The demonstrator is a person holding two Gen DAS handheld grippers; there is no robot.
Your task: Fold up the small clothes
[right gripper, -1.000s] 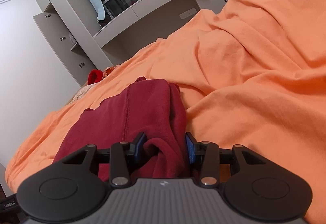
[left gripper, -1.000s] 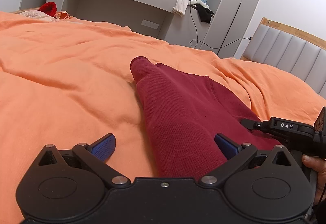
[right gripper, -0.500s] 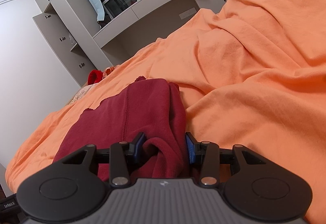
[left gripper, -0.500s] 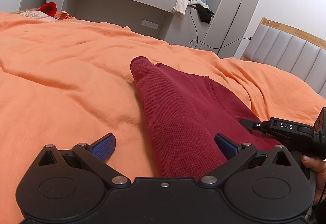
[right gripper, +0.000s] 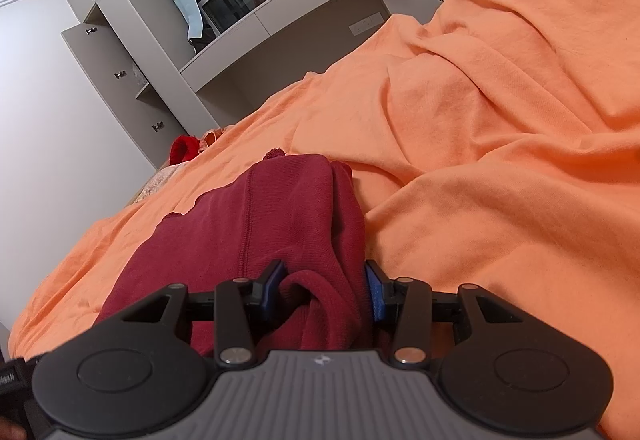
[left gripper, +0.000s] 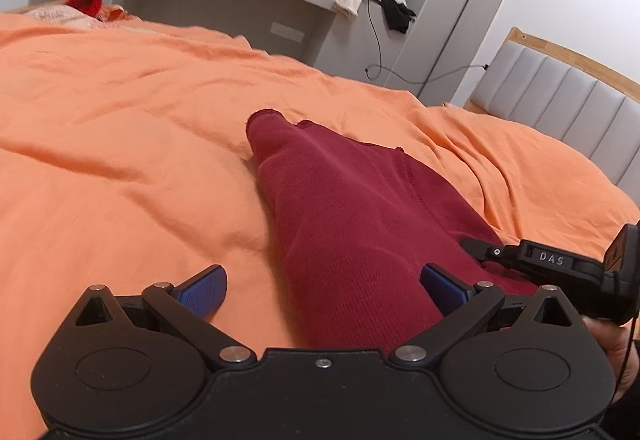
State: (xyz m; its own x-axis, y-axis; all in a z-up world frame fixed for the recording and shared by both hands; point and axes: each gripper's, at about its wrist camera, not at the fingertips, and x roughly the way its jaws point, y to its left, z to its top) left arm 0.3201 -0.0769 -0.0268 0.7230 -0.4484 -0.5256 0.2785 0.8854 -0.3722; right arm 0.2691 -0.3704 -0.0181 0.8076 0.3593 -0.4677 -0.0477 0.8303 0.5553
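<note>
Maroon knit garment (left gripper: 352, 224) lies on the orange sheet (left gripper: 120, 143), soft, light and floppy. Your right gripper (right gripper: 326, 290) seems clamped on its bunched near edge; your left gripper (left gripper: 324, 286) stands wide apart. Grip thick hems with both.

Your left gripper (left gripper: 322, 290) has its blue fingers (left gripper: 202, 290) spread wide, angled downward. Your right gripper (right gripper: 326, 290) points downward too, its fingers (right gripper: 374, 290) drawn in around a bunch of dark red garment (right gripper: 312, 304), pressing it from both sides.
</note>
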